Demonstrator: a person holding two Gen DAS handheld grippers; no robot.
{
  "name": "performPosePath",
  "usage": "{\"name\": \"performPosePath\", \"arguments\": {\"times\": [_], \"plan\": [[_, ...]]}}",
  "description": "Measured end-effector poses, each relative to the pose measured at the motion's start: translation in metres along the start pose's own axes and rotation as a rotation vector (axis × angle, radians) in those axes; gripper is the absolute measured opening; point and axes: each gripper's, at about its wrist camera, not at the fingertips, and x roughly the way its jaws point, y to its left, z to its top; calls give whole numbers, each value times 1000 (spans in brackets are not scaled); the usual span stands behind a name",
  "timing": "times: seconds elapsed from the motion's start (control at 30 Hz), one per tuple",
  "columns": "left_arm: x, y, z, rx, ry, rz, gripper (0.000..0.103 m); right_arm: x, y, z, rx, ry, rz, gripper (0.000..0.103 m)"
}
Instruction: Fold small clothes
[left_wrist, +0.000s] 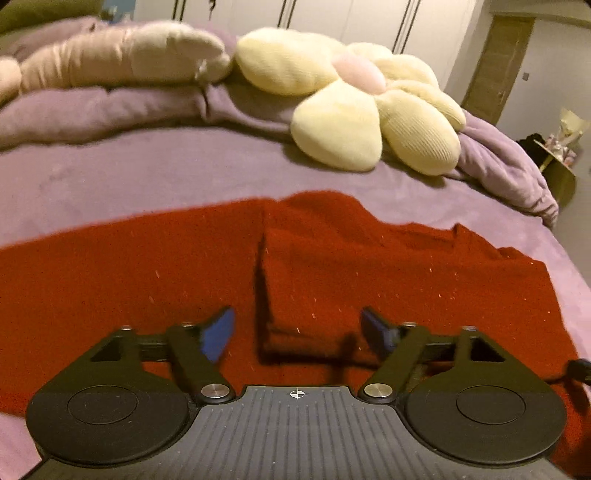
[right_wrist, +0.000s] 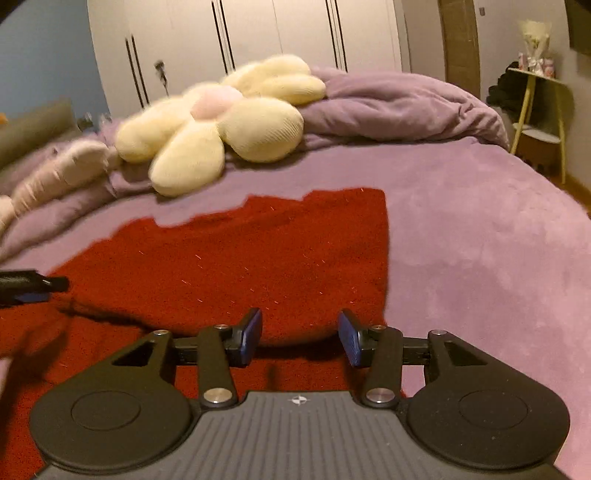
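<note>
A red knit garment (left_wrist: 147, 273) lies spread on the purple bed (left_wrist: 129, 177). A folded layer with a raised edge (left_wrist: 266, 280) lies over its right half. My left gripper (left_wrist: 297, 332) is open and empty, just above the cloth with that folded edge between its blue pads (left_wrist: 219, 332). In the right wrist view the garment (right_wrist: 240, 266) ends in a straight right edge. My right gripper (right_wrist: 301, 336) is open and empty, low over the garment's near right corner. The left gripper's tip (right_wrist: 33, 284) shows at the left edge.
A cream flower-shaped cushion (left_wrist: 354, 99) and a bunched purple duvet (left_wrist: 92, 110) lie at the far side of the bed, with pale pillows (left_wrist: 122, 55) behind. White wardrobes (right_wrist: 258, 33) stand beyond. A small yellow side table (right_wrist: 539, 110) stands off the bed's right.
</note>
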Motion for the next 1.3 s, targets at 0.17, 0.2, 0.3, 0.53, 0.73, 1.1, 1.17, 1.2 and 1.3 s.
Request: {"name": "performPosePath", "arguments": {"times": [0.17, 0.2, 0.3, 0.53, 0.73, 1.1, 1.17, 1.2, 1.3], "plan": [[9, 12, -8, -34, 52, 50, 87, 30, 20, -8, -146, 49, -88, 44], [7, 16, -9, -30, 46, 70, 87, 33, 24, -10, -175, 54, -100, 43], [0, 30, -12, -60, 35, 91, 89, 38, 33, -14, -269, 57, -136, 43], [-24, 45, -22, -90, 24, 68, 94, 54, 53, -13, -380, 60, -210, 42], [-31, 36, -15, -100, 5, 1, 94, 19, 49, -12, -265, 72, -99, 43], [20, 0, 4, -62, 76, 42, 76, 37, 39, -3, -181, 49, -102, 31], [29, -1, 4, -61, 90, 44, 71, 47, 39, -7, -206, 55, -109, 31], [31, -1, 4, -59, 86, 50, 70, 50, 41, -8, -226, 54, -114, 31], [39, -1, 6, -44, 87, 73, 67, 57, 46, -8, -260, 62, -130, 31]]}}
